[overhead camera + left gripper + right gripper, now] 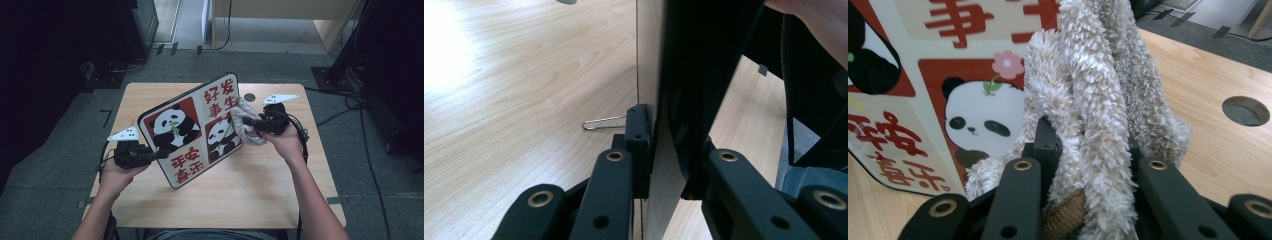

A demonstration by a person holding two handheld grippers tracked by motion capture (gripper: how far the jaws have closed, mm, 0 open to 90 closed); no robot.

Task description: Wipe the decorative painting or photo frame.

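A flat board (190, 129) printed with pandas and red characters is held tilted on edge above the wooden table (235, 195). My left gripper (159, 155) is shut on the board's lower left edge; in the left gripper view the jaws clamp the thin board (656, 75) from both sides. My right gripper (246, 121) is shut on a fluffy beige cloth (245, 125), which presses against the board's right side near the small panda. The right gripper view has the cloth (1093, 110) bunched between the jaws, against the board (938, 80).
A round cable hole (249, 97) lies in the table behind the cloth. A wire clip (601, 122) lies on the tabletop beside the board. Cables (350, 107) and stand bases sit on the grey floor around the table.
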